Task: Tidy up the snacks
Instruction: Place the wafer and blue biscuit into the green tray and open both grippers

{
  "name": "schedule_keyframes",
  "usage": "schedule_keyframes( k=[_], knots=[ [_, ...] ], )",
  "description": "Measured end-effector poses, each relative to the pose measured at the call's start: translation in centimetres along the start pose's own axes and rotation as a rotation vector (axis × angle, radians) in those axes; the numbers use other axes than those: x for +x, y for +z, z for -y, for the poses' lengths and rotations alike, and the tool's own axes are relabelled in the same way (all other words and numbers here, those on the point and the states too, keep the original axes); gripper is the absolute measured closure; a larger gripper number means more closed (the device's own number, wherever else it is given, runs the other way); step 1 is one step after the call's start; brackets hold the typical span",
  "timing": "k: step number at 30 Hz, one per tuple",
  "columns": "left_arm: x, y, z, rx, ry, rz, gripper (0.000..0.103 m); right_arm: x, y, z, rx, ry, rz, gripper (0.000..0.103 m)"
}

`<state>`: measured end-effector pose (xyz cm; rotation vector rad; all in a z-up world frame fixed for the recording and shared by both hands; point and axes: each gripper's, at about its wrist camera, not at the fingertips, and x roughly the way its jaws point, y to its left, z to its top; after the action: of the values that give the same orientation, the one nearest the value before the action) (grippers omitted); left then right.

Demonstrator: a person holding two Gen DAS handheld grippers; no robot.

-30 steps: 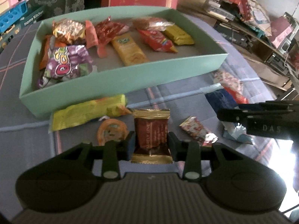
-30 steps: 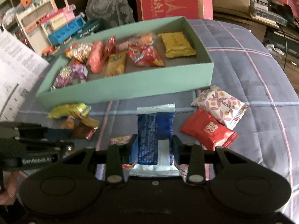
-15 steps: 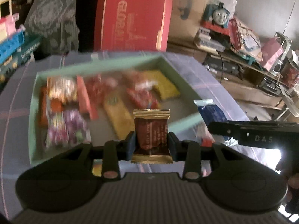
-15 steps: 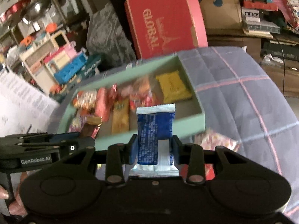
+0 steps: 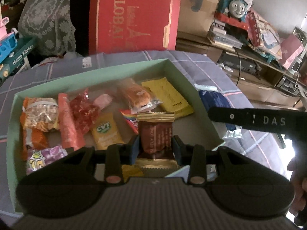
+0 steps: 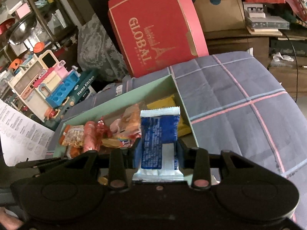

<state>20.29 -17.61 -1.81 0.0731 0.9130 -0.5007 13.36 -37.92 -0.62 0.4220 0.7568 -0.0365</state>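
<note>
My left gripper (image 5: 155,147) is shut on a brown snack packet with gold ends (image 5: 155,134) and holds it above the near right part of the mint green box (image 5: 11,134). The box holds several snacks, among them a yellow CVT pack (image 5: 105,130) and a yellow packet (image 5: 168,95). My right gripper (image 6: 158,151) is shut on a blue snack packet with white ends (image 6: 159,134) above the box's right end (image 6: 184,107). The right gripper also shows in the left wrist view (image 5: 249,117), with the blue packet (image 5: 213,99) beside the box's right wall.
The box lies on a purple plaid cloth (image 6: 239,99). A red GLOBAL box (image 5: 134,15) stands behind it. A Home Kitchen toy set (image 6: 48,88) and printed paper (image 6: 21,140) are at the left; cluttered shelves with a toy train (image 5: 236,7) at the right.
Both grippers have risen from the cloth with their packets and moved forward over the green box. The loose snacks on the cloth have dropped out of view.
</note>
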Motion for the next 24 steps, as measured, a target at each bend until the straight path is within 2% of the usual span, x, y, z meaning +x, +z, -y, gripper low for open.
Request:
schedule_keyframes(
  k=[8,9,10,11,12,13,15,18,24],
  knots=[
    [1.6,0.1,0.0,0.006,0.004,-0.024,0.066,1.5,-0.1,-0.5,-0.015,-0.010,-0.009,0.065],
    [1.7,0.1,0.0,0.008,0.010,-0.025,0.065,1.4,-0.1,-0.6,-0.021,-0.012,-0.004,0.055],
    [1.7,0.1,0.1,0.010,0.025,-0.021,0.056,1.2,0.0,-0.8,-0.020,-0.008,0.001,0.030],
    [1.6,0.0,0.1,0.011,0.043,-0.015,0.033,0.9,0.0,-1.0,-0.018,-0.006,0.015,0.018],
    [1.5,0.0,0.2,0.009,0.060,-0.010,0.018,0.5,0.0,-1.2,-0.019,-0.003,0.038,0.002],
    [1.3,-0.1,0.1,0.005,0.076,0.001,0.000,-0.1,0.0,-1.5,-0.025,0.001,0.064,0.000],
    [0.9,-0.2,-0.1,-0.002,0.102,0.022,0.000,-0.8,0.1,-1.8,-0.039,0.007,0.082,0.000],
    [0.5,-0.2,-0.7,-0.025,0.096,-0.003,0.000,-1.4,0.0,-1.8,-0.031,0.008,0.086,0.000],
    [-1.0,-1.3,-1.0,-0.044,0.097,0.002,0.000,-2.6,-0.8,-0.9,0.020,0.013,0.072,0.000]
  ],
)
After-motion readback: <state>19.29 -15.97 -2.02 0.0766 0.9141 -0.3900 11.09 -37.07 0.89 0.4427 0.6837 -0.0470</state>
